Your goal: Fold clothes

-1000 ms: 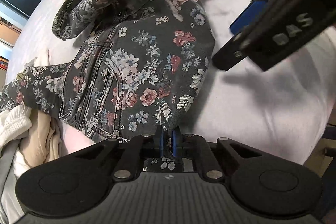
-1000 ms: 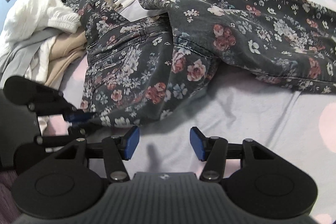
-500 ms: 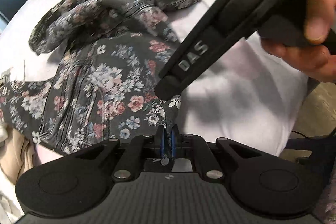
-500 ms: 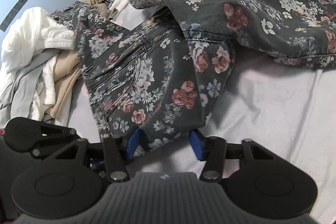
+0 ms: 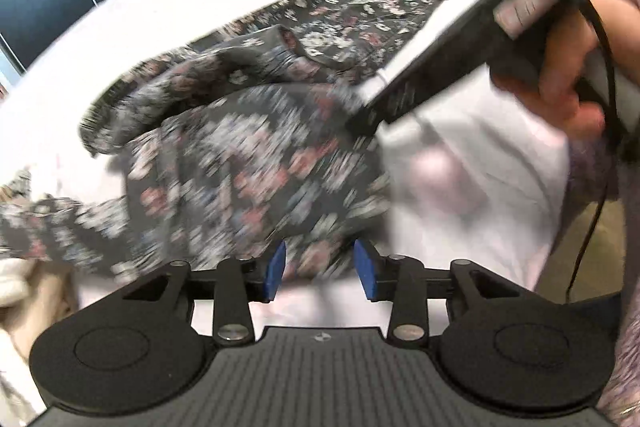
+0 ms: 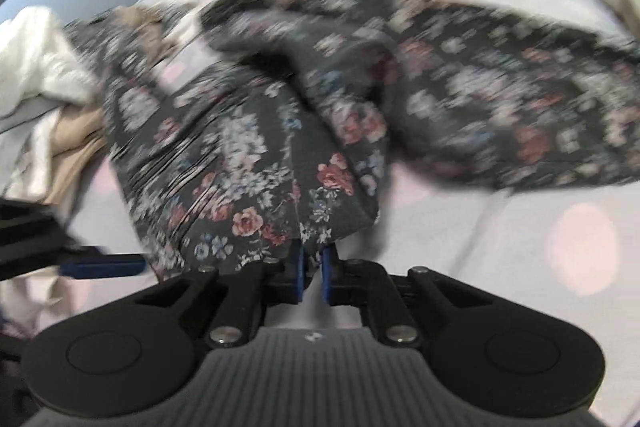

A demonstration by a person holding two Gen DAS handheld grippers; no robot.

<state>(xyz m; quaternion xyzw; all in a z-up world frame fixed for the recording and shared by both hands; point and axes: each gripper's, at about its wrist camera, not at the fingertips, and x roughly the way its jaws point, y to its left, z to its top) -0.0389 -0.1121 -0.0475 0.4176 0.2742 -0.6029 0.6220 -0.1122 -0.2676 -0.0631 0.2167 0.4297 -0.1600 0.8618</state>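
— Handing over: right tool (image 6: pixel 311 277) has just clamped the dark floral denim trousers (image 6: pixel 256 163) at their near hem on the pale bed (image 6: pixel 500 227).
— Left tool (image 5: pixel 320 271) just released; lift slowly, keeping fabric taut.

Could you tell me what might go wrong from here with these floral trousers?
The right hand-held gripper has just closed on only the edge of the floral trousers, so the cloth may slip out. The left hand-held gripper has just opened, leaving one hold, so the trousers may bunch. They could also drag the clothes pile.
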